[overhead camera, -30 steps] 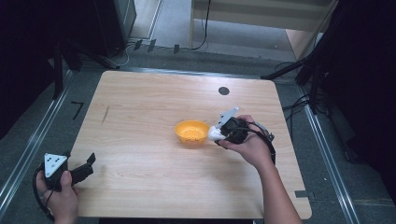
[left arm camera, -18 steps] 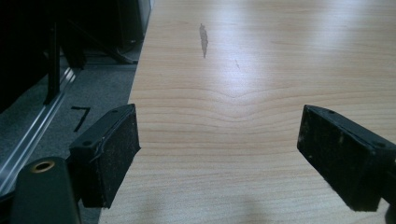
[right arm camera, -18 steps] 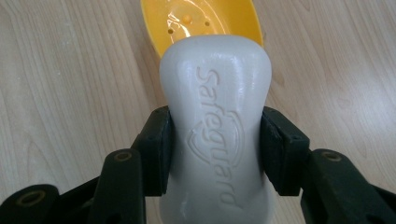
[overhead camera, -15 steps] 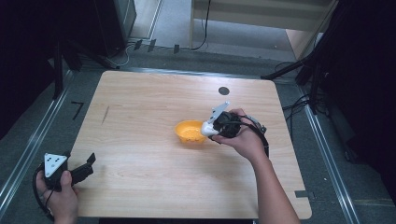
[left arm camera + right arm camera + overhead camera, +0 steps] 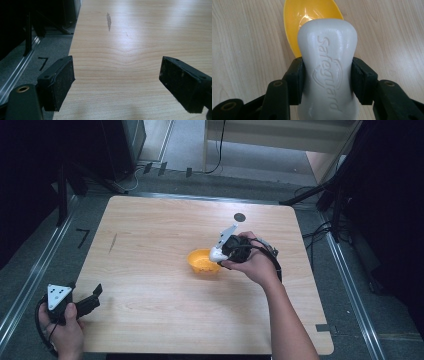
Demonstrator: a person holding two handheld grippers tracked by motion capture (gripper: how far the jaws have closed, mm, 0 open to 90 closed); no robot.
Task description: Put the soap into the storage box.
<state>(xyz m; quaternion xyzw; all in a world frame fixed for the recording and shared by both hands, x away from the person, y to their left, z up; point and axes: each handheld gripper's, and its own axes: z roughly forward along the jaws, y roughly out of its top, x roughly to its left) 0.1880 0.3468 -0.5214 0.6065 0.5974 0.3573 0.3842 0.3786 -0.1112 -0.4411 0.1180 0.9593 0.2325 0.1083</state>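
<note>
Right claw [image 5: 216, 254], pinching the soap bar [image 5: 327, 65], has shifted over the yellow bowl [image 5: 202, 262].

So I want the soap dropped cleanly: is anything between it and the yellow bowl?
Nothing visible. The right claw holds the soap above the bowl, whose inside looks empty.

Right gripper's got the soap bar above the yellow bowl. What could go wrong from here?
1. The soap bar is smooth and curved, and the right gripper pinches only its narrow waist; it might slip or twist out.
2. It hangs over the near rim of the yellow bowl, not the middle; a release here may hit the rim, tip the light bowl or land on the table.
</note>
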